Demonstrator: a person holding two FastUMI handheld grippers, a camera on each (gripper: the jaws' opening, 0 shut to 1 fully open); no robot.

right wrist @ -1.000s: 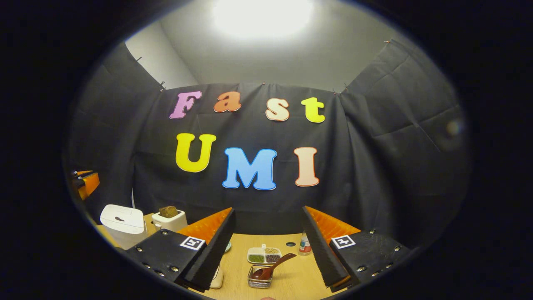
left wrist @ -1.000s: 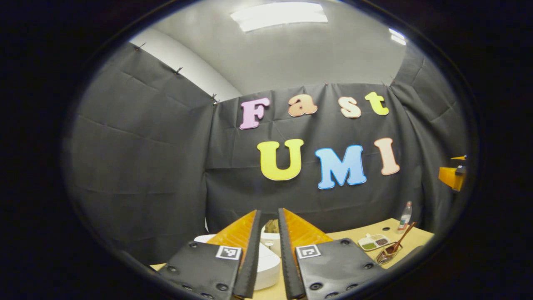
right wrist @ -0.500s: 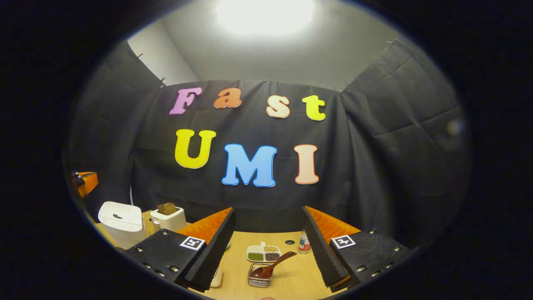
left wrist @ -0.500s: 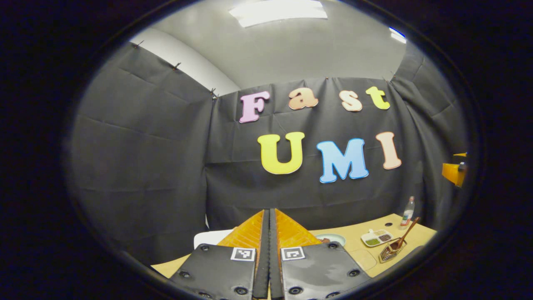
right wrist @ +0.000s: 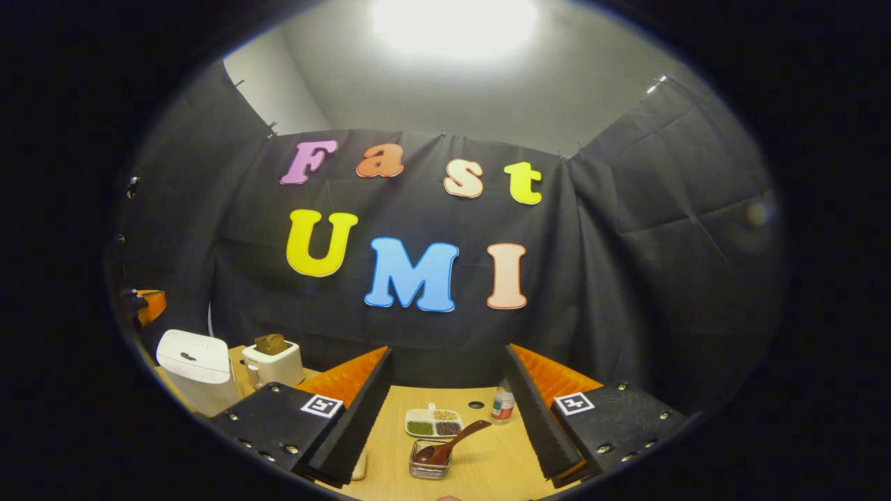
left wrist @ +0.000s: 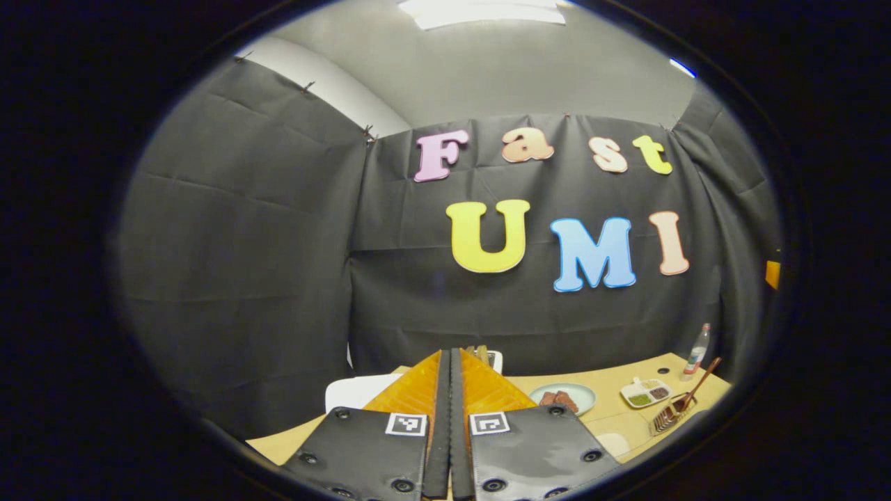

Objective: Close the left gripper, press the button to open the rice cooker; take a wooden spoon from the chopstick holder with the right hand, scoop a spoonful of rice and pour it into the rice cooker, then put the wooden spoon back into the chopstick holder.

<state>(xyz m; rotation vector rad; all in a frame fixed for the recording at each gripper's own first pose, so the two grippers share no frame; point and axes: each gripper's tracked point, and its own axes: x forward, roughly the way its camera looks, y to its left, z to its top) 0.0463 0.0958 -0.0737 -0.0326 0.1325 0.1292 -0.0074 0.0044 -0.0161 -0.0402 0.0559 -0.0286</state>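
In the left gripper view, the left gripper (left wrist: 449,390) has its jaws pressed together with nothing between them, held above the near edge of the tabletop (left wrist: 612,379). The white rice cooker (left wrist: 351,392) sits just behind and to the left of the closed fingers, partly hidden by them, so its lid cannot be judged here. Farther right on the tabletop are a round plate (left wrist: 562,398) with dark pieces on it, a small divided dish (left wrist: 647,392) of grains, a bottle (left wrist: 697,350) by the wall, and the chopstick holder (left wrist: 668,418) with the wooden spoon (left wrist: 696,386) leaning out of it. In the right gripper view, the right gripper (right wrist: 449,410) has its jaws wide apart and holds nothing, hanging above the tabletop (right wrist: 480,466). Between its fingers lie the chopstick holder (right wrist: 429,465) with the wooden spoon (right wrist: 452,444) resting in it, handle tilted up to the right, the divided dish (right wrist: 433,422) just behind it, and the bottle (right wrist: 501,403) near the right finger. At the far left stands the rice cooker (right wrist: 195,358), lid down, with a white toaster (right wrist: 276,362) holding bread beside it, and the left gripper (right wrist: 147,305) shows at the edge above it.
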